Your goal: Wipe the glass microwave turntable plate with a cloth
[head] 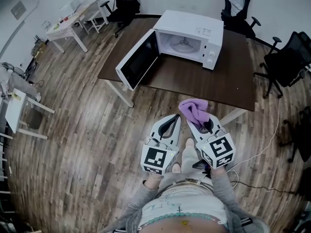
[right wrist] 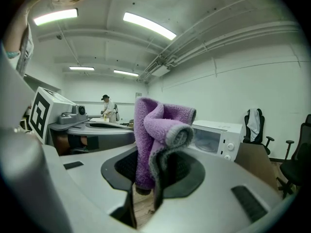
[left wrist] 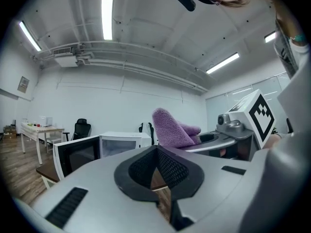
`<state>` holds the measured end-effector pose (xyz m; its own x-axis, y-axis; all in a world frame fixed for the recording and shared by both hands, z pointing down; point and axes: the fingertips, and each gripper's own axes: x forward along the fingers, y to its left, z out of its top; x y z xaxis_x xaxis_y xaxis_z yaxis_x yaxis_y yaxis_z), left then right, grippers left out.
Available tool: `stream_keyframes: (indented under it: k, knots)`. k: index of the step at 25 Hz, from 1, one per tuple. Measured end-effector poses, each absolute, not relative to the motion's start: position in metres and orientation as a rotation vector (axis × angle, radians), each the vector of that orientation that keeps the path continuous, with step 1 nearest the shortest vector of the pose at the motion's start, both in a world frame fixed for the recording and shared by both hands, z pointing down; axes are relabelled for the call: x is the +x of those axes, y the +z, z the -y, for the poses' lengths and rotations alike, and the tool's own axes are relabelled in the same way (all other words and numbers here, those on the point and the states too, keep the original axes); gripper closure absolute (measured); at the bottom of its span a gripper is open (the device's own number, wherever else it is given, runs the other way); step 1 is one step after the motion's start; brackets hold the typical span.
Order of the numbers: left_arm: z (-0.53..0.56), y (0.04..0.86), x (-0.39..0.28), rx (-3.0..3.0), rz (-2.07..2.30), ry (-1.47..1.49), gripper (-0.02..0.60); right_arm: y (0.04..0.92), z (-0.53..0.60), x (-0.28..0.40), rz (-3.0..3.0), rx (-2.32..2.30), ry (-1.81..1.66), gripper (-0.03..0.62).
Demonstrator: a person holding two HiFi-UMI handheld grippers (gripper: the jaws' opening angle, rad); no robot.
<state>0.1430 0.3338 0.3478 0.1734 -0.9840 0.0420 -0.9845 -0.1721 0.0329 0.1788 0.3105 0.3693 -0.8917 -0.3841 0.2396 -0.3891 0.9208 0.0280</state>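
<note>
The glass plate lies flat inside the microwave, in the upper middle of the head view. In the right gripper view it shows as a pale disc behind the open front, right of centre. We judge it stiff, smooth and breakable, fairly heavy for its size, and likely to spin or rock on its support under a sideways push. If it has to be lifted, the rim is the place to take hold, from opposite edges. For wiping in place, a light press from above looks safer.

The microwave door is swung wide open toward the left of the frame. The microwave stands on a dark table, well apart from the grippers.

The purple cloth is soft, light and folded. The right gripper has its jaws closed on the cloth's lower folds, and a loose bundle stands up above them, free for wiping. In the head view the cloth sits lower centre, over the wood floor.

The left gripper has its jaws pressed together with nothing between them. It is just beside the right one, at the bottom centre of the head view.
</note>
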Motion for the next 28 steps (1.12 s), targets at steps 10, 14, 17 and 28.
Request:
stream_keyframes:
  k: [10, 14, 17, 28]
  knots:
    - [-0.251, 0.337, 0.127, 2.314, 2.039, 0.074, 0.571, 0.360, -0.230, 0.157, 2.868, 0.488, 0.024, 0.480]
    - [-0.225, 0.335, 0.125, 2.283, 2.053, 0.069, 0.571, 0.355, -0.204, 0.154, 2.883, 0.455, 0.027, 0.480]
    - [-0.207, 0.331, 0.128, 2.268, 2.064, 0.077, 0.571, 0.354, -0.186, 0.158, 2.889, 0.434, 0.043, 0.480]
    - [-0.152, 0.331, 0.152, 2.240, 2.076, 0.057, 0.571, 0.358, -0.126, 0.184, 2.902, 0.417, 0.071, 0.480]
